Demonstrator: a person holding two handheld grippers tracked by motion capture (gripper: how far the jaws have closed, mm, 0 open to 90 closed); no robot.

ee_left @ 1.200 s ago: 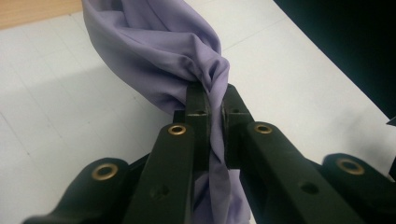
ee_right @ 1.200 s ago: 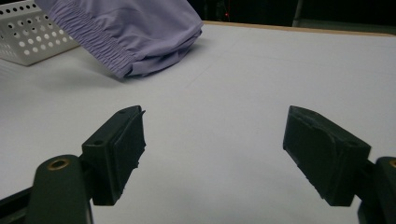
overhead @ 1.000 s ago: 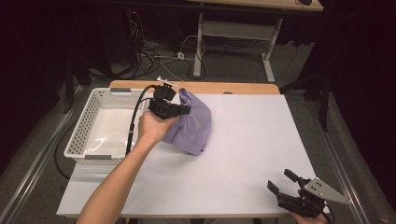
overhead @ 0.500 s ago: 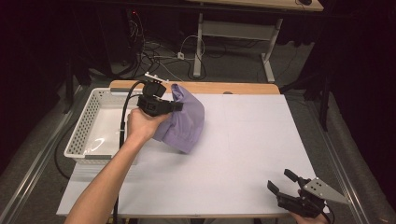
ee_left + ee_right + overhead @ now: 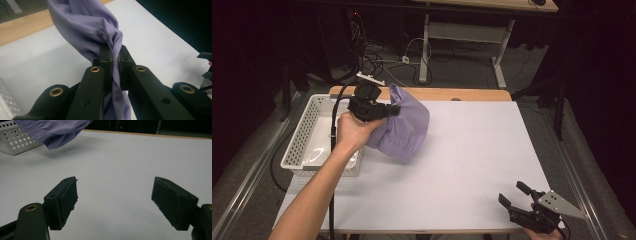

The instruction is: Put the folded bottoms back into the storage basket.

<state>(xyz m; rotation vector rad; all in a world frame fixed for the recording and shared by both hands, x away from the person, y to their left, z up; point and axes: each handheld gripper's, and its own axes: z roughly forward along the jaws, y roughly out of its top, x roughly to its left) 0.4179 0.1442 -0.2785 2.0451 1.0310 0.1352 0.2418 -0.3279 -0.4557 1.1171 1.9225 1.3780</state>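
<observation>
A lilac cloth [image 5: 404, 127] hangs bunched above the white table's left half, clear of the surface. My left gripper [image 5: 394, 111] is shut on a gathered fold of it; in the left gripper view the fabric [image 5: 85, 22] is pinched between the two pads at my left gripper [image 5: 113, 56]. The cloth's hem [image 5: 53, 130] hangs at the top left of the right gripper view. My right gripper [image 5: 512, 194] rests low at the table's front right corner, open, with nothing between its jaws [image 5: 113, 200].
A white perforated basket [image 5: 307, 135] stands at the table's left edge, just left of the hanging cloth. The white table top [image 5: 482, 150] stretches between the two grippers. A wooden strip [image 5: 462, 94] runs along the far edge. Cables and a desk frame lie on the floor beyond.
My left gripper has lifted the cloth off the table and carried it left, toward the basket. The right gripper has stayed where it was.
</observation>
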